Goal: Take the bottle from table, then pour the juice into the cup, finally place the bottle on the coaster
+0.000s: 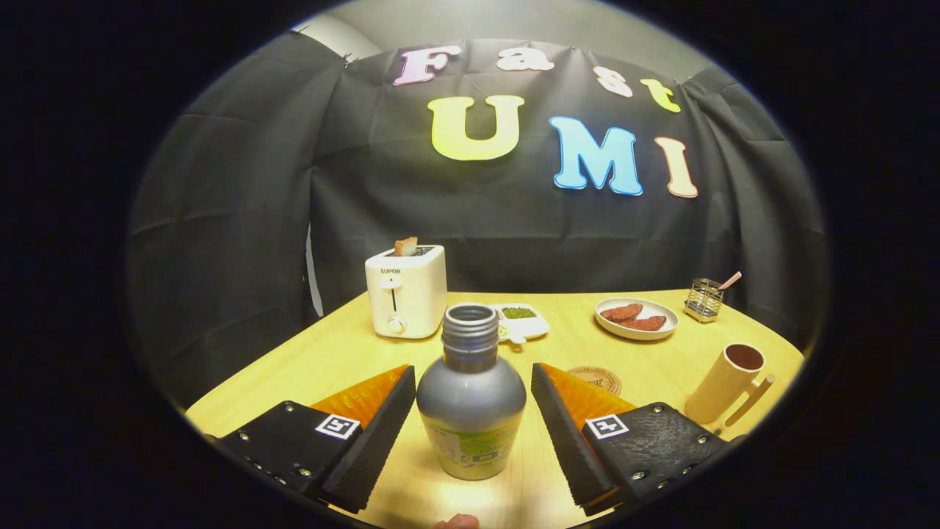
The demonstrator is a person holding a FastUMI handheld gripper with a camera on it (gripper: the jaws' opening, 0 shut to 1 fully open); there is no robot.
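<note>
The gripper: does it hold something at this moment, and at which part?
Nothing is held. The gripper is open, and the bottle stands upright on the table between its fingers, with a gap showing on each side of its body.

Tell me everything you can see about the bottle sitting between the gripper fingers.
The bottle is a squat grey one that looks like metal, with rounded shoulders, a ribbed threaded neck and an open mouth with no cap. A green and yellow label wraps its lower body. It stands upright on the wooden table, midway between the fingers of the open gripper, with a narrow gap on each side, so neither finger seems to touch it. What it holds cannot be seen.
</note>
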